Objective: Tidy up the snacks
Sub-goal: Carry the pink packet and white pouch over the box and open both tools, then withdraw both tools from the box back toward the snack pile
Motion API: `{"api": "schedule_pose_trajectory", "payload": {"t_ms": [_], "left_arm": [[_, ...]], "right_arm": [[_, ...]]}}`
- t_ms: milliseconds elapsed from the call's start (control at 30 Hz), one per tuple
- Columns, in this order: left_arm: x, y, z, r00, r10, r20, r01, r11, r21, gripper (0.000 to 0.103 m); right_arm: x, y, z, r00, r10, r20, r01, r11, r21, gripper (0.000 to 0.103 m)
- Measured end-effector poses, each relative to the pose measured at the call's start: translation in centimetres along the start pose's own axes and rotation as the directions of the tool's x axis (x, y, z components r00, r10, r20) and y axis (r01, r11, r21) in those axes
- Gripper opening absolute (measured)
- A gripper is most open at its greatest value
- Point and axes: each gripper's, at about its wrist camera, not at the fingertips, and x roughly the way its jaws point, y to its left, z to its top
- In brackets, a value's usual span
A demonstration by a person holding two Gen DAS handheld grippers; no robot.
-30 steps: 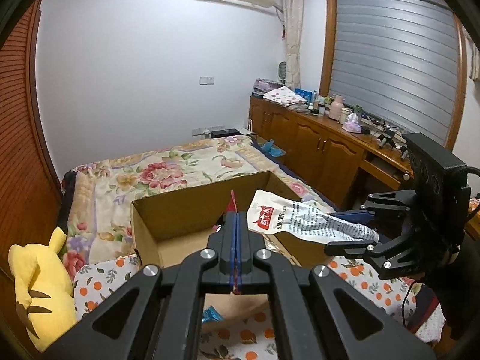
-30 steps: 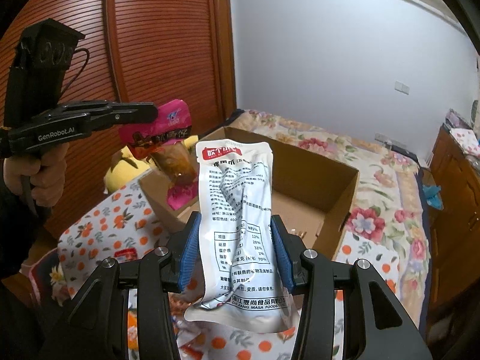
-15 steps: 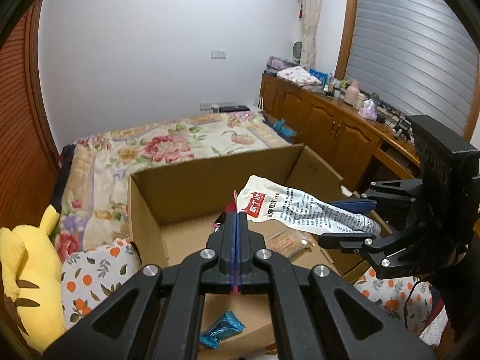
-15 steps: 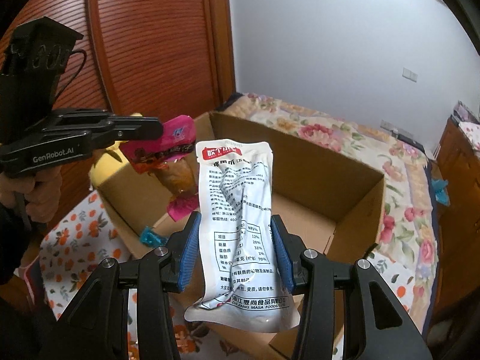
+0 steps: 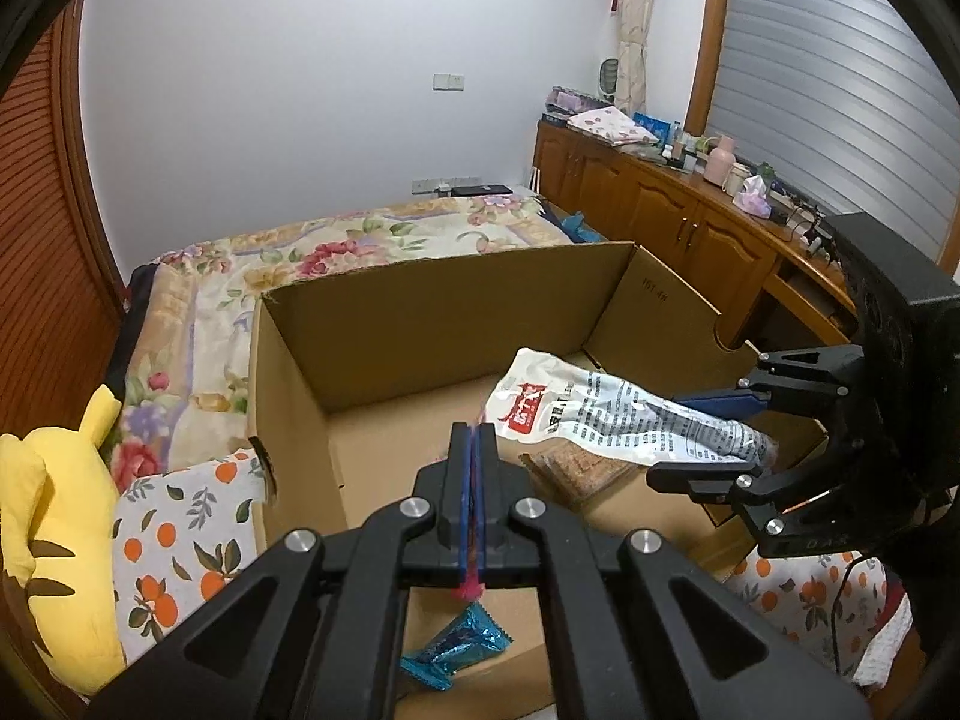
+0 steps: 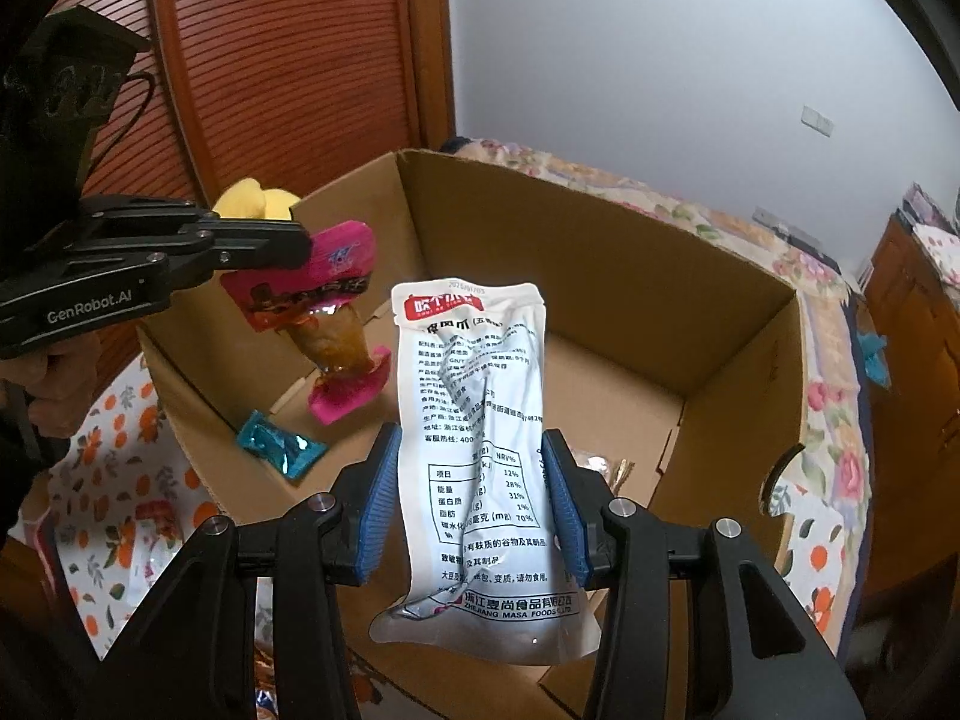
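An open cardboard box point(image 5: 456, 312) point(image 6: 600, 252) stands on the bed. My left gripper point(image 5: 472, 441) point(image 6: 300, 252) is shut on a pink snack packet point(image 6: 327, 324), held edge-on above the box's near side. My right gripper point(image 6: 471, 498) point(image 5: 714, 432) is shut on a white printed snack pouch point(image 6: 480, 438) point(image 5: 600, 414), held over the box's right part. A blue wrapped candy point(image 5: 456, 648) point(image 6: 279, 441) and a brown snack pack point(image 5: 576, 462) lie on the box floor.
A yellow plush toy point(image 5: 48, 540) sits left of the box. An orange-print cloth point(image 5: 174, 528) with more snack packets point(image 6: 156, 525) lies under the box. A wooden dresser point(image 5: 690, 216) runs along the right; a wooden door point(image 6: 270, 60) stands on the left.
Both grippers have moved forward and down over the box with their snacks still held. The box now fills more of both views.
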Motion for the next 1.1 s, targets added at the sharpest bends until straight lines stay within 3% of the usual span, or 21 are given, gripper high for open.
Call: {"api": "schedule_pose_trajectory", "payload": {"t_ms": [233,533,833,1033,1100], "left_arm": [[-0.6,0.2,0.0,1.0,0.004,0.014,-0.004,1.0,-0.017,0.0],[-3.3,-0.1,-1.3,0.999,-0.001,0.041,0.003,1.0,-0.026,0.01],[-7.7,-1.7,-3.5,0.996,0.005,0.083,-0.005,1.0,-0.009,0.035],[-9.4,-2.5,-5.8,0.997,0.002,0.079,-0.001,1.0,-0.008,0.044],[-9.5,-2.9,-7.0,0.998,-0.006,0.068,0.007,1.0,-0.011,0.057]], "right_arm": [[0.4,-0.5,0.0,1.0,-0.009,-0.007,0.009,1.0,0.015,0.049],[-2.3,0.3,-0.3,0.999,-0.005,0.048,0.003,0.999,0.035,0.051],[-7.7,2.8,-2.4,0.992,-0.019,0.128,0.012,0.998,0.055,0.052],[-10.2,4.5,-4.7,0.987,-0.032,0.155,0.021,0.997,0.072,0.052],[-10.7,5.0,-5.7,0.987,-0.034,0.158,0.022,0.997,0.079,0.052]]}}
